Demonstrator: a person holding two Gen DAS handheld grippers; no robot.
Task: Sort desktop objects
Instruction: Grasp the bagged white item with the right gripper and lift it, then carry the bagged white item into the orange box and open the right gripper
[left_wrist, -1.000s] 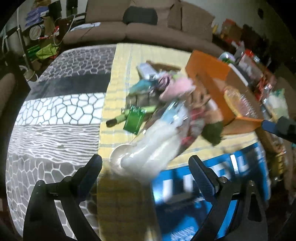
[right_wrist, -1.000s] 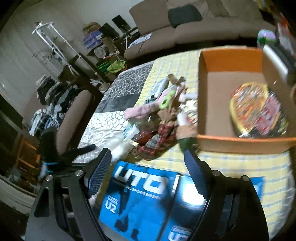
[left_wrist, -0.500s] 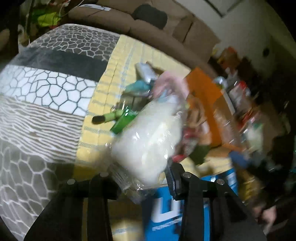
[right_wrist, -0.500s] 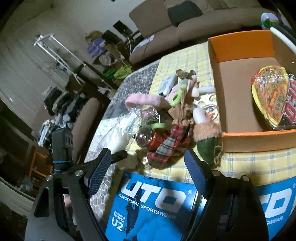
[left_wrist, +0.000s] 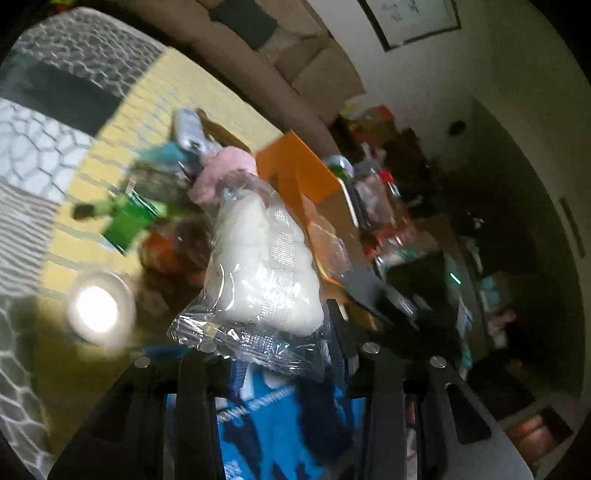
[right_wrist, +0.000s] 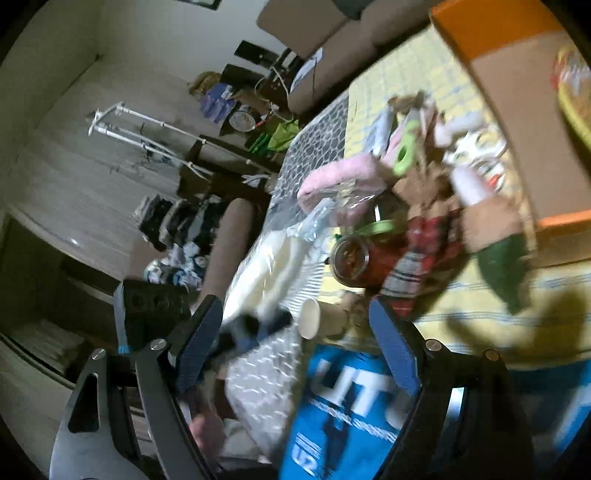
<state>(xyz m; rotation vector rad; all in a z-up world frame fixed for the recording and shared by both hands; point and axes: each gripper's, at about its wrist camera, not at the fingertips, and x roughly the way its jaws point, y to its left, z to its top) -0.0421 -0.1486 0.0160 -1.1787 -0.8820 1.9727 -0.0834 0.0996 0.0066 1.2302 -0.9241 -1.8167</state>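
Left tool clamped on a crinkly clear bag stuffed with white fluff, lifted just left of the orange box, above the pile. Jaws just closed on it. Right tool wide open, nothing between.

Blue packaging box, near edge of the table, right wrist view: large white letters "UT", cut off at the right by the gripper finger; small white "U2" near its lower left corner. Same box in the left wrist view: a white line of print, too blurred to read. Clear plastic bag: fine white print, illegible
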